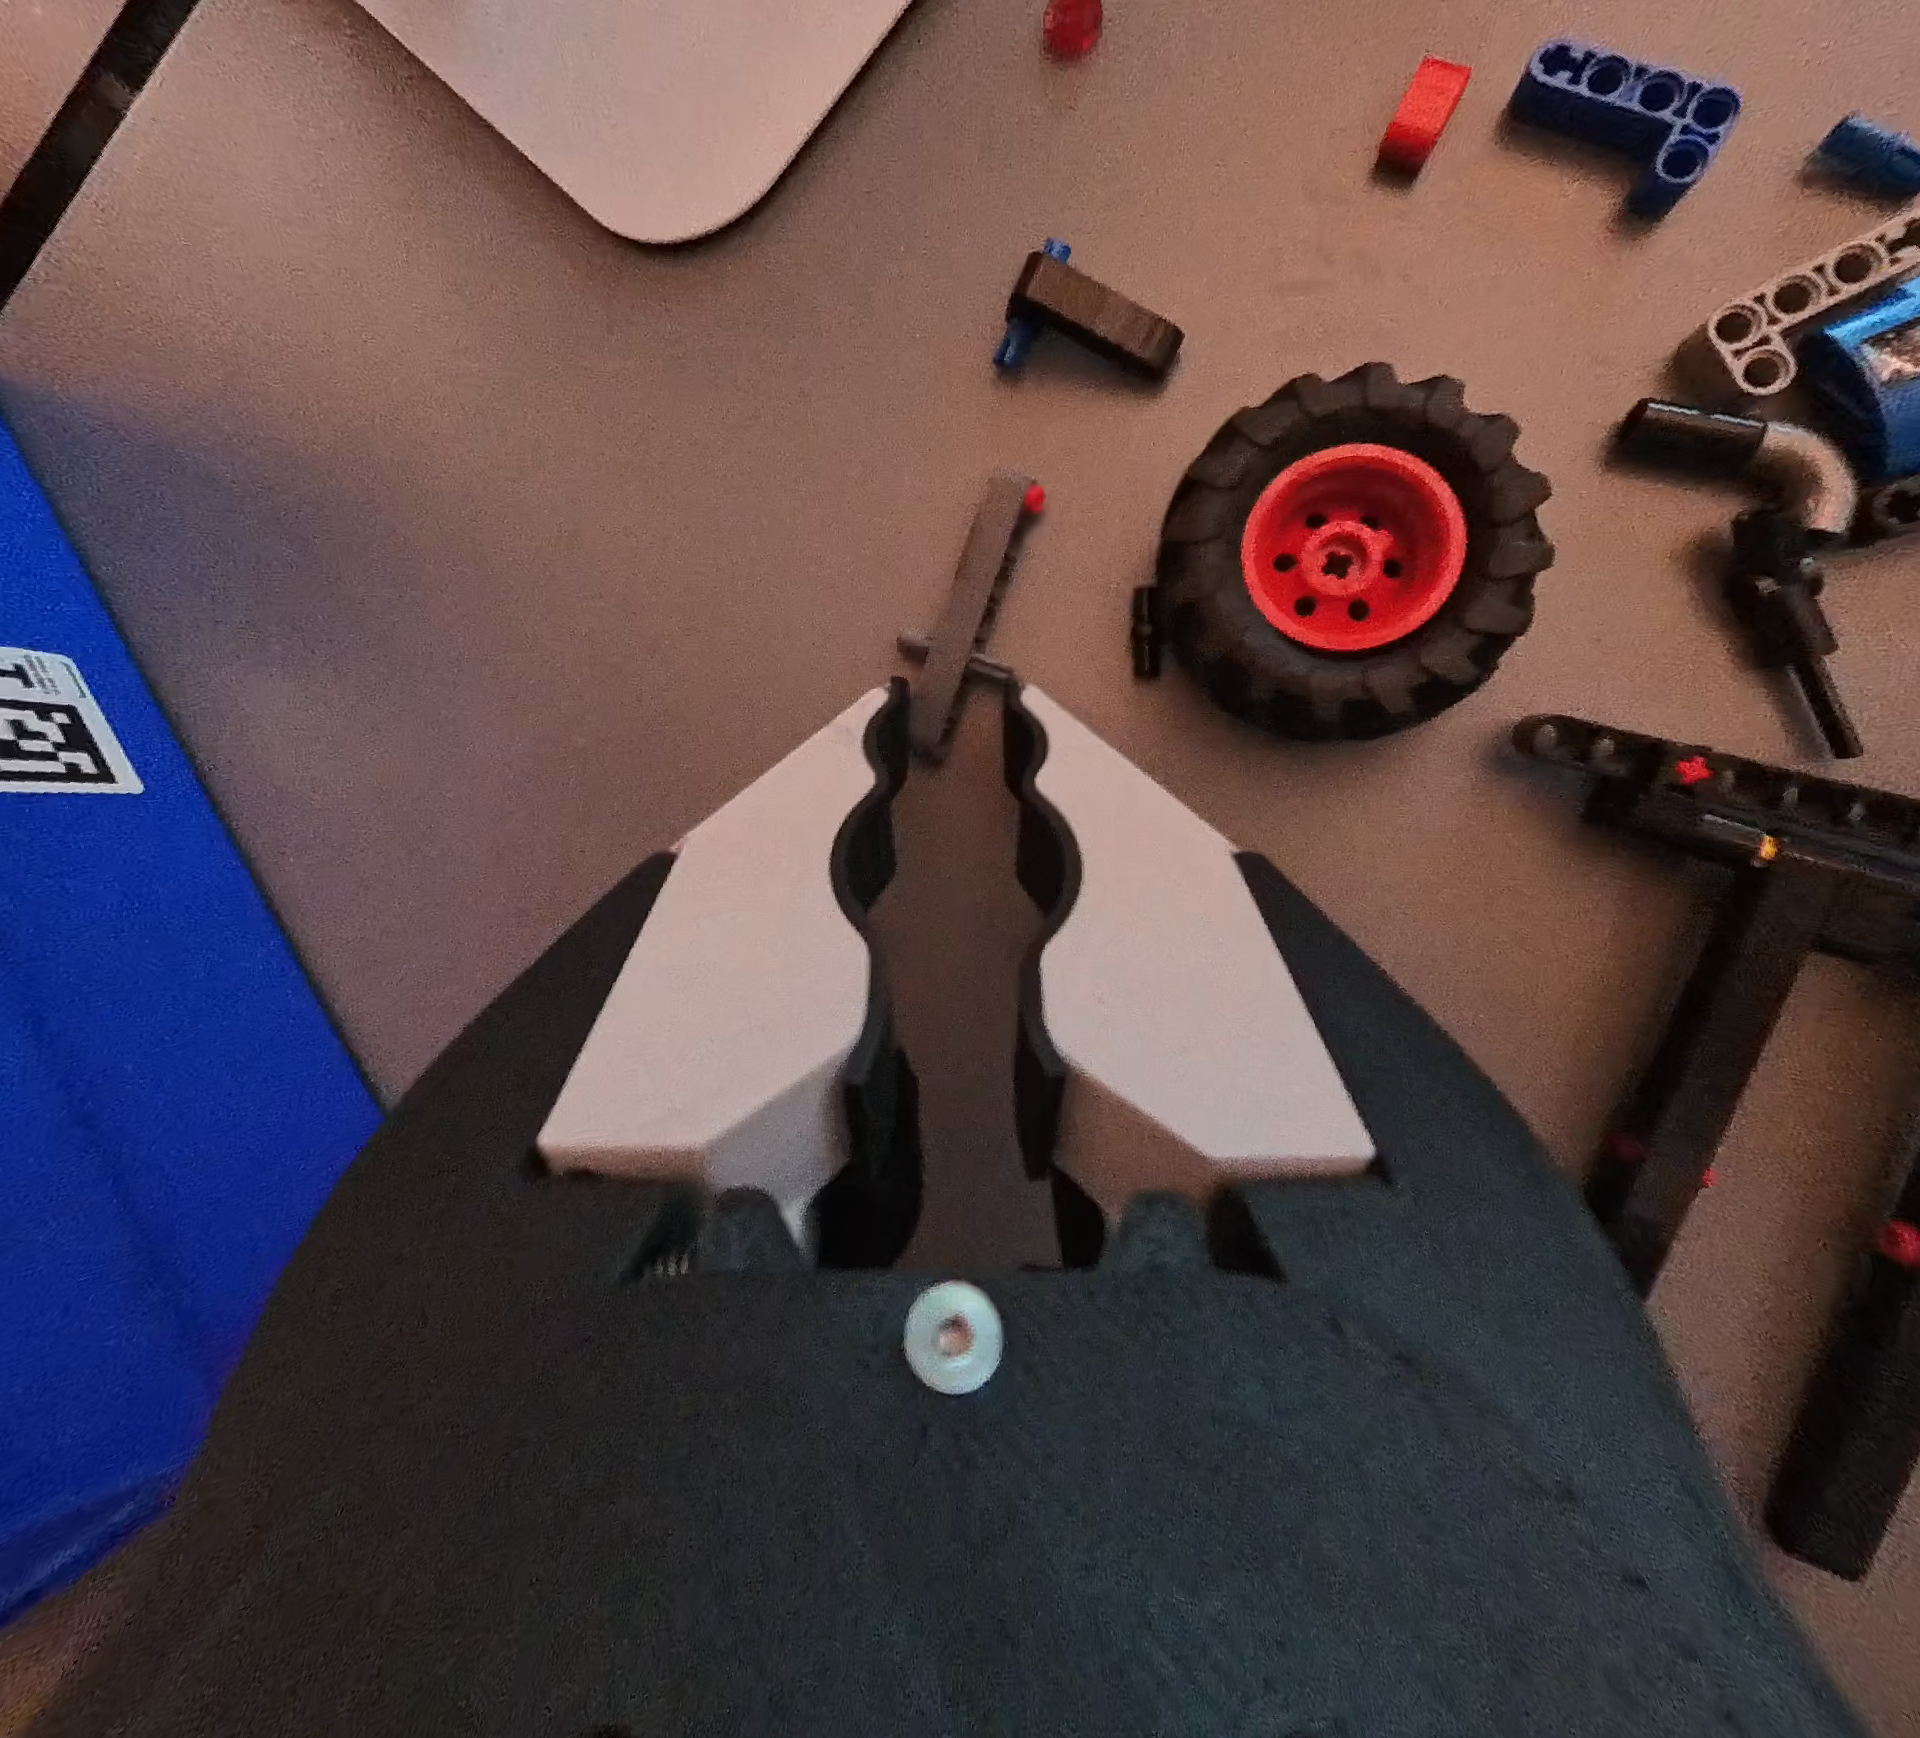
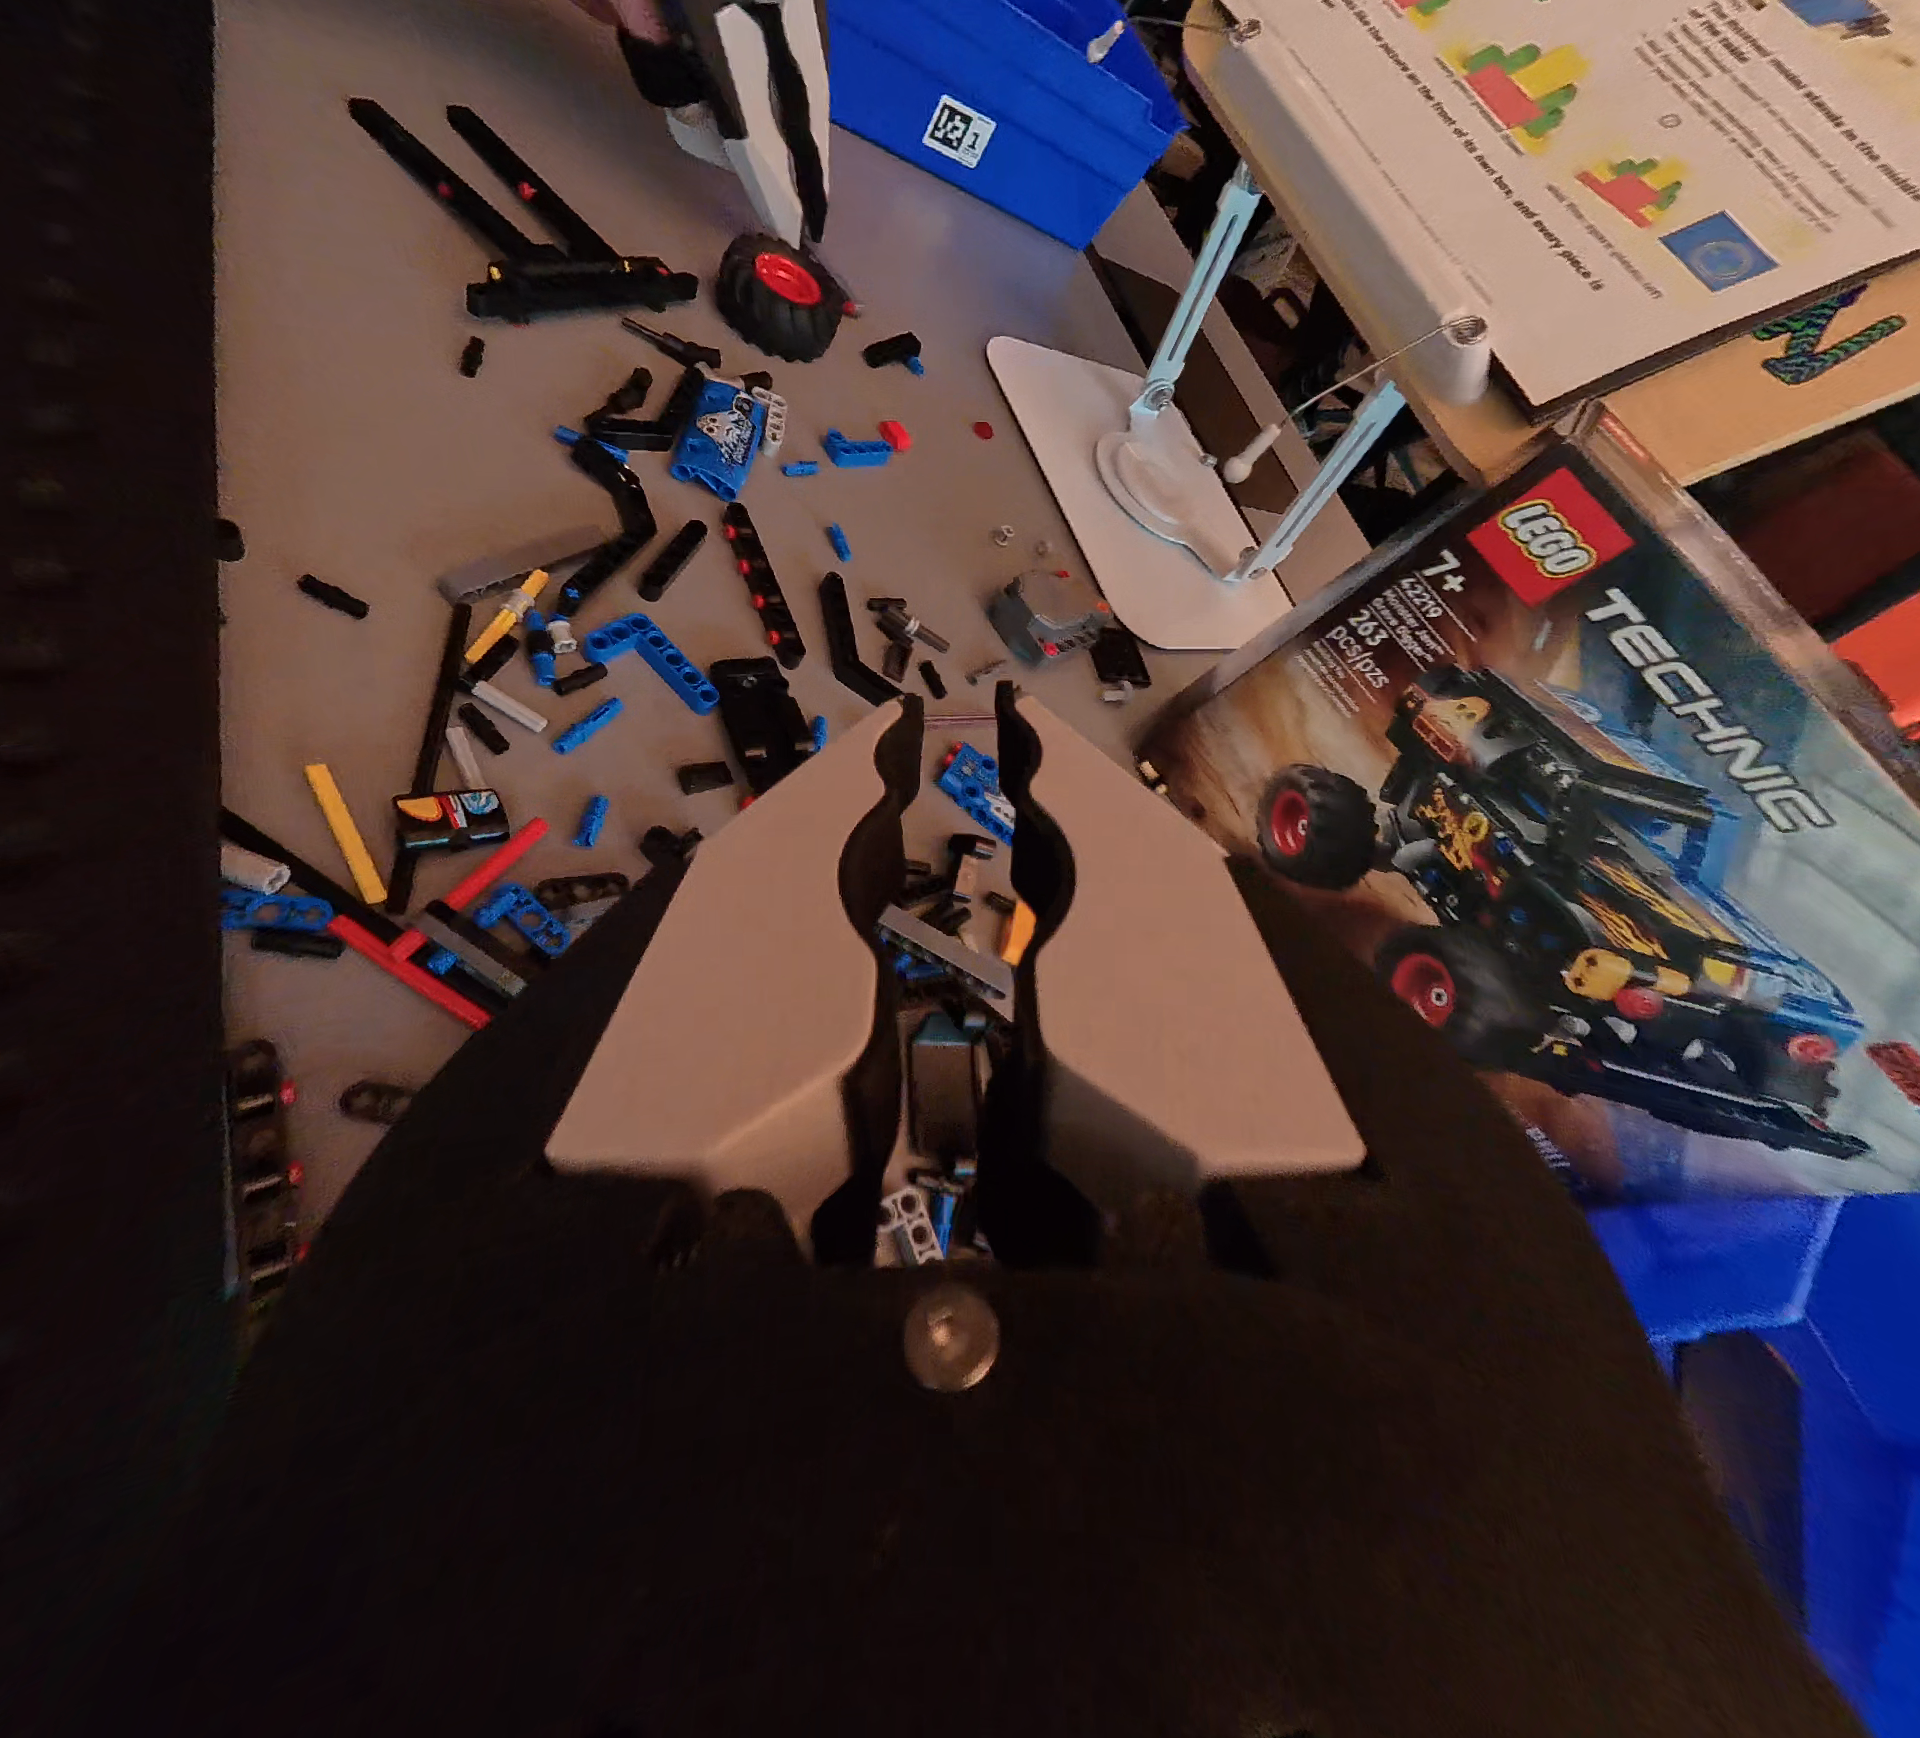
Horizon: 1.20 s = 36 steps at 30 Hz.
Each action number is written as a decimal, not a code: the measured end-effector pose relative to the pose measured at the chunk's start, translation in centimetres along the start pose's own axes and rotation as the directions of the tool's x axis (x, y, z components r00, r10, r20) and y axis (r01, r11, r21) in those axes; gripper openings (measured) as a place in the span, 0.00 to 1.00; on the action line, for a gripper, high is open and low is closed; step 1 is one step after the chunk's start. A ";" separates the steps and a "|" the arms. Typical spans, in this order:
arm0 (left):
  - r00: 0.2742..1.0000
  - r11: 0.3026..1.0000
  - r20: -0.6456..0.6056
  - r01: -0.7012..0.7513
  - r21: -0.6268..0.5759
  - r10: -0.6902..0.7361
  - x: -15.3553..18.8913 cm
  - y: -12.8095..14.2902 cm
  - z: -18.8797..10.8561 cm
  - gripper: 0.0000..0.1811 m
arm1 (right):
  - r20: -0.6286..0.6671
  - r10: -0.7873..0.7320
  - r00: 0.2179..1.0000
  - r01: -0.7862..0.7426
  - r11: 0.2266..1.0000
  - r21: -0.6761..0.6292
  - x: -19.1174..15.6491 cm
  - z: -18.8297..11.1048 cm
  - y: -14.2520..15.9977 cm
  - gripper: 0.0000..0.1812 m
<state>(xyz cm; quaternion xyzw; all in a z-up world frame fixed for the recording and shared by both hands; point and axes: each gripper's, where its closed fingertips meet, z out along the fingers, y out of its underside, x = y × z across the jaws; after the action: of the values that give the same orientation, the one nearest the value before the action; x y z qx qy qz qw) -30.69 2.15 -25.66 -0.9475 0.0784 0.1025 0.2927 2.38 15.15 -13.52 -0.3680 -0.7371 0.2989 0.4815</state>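
Left of the left gripper stands a blue plastic bin, smooth-walled, with a printed tag on it. Ahead and to the left lies the white stand base, a flat plate with rounded corners. The left gripper's jaws appear to pinch the near end of a thin dark beam, which points straight ahead from the tips, a small red pin at its far end. Only the beam's tip is caught between the wavy black pads, so the hard, slick plastic could pivot or slip out if it is jarred. Just to the right sits a wheel with a knobbly rubber tyre and a glossy red hub. The beam could knock it and set it rolling. Farther right is a black frame of long holed beams.

Left of the right gripper is a dark mat. This gripper hovers with its jaws a narrow gap apart and nothing between them, over loose pieces in blue, black, red and yellow. To its right a glossy cardboard box leans.
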 end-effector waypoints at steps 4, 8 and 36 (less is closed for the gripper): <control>1.000 1.000 -0.010 -0.007 0.026 0.008 0.1 -0.1 0.2 0.03 | 0.021 0.035 0.999 -0.035 0.999 0.027 -0.4 0.6 0.7 0.06; 0.998 0.995 0.044 -0.043 0.092 0.039 0.4 -1.3 -0.6 0.03 | 0.034 0.081 0.996 -0.082 0.996 0.022 -0.2 0.8 2.3 0.06; 0.756 0.646 0.233 -0.647 0.405 0.611 24.1 -19.5 -7.9 0.03 | -0.040 -0.143 0.989 0.145 0.988 0.048 -2.2 5.5 -2.3 0.11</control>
<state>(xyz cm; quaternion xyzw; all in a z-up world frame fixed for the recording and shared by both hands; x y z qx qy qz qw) -2.17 11.39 -14.58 -0.7583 0.4131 0.2115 0.4579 -2.71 11.57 -14.70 -0.3070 -0.7452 0.2753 0.5241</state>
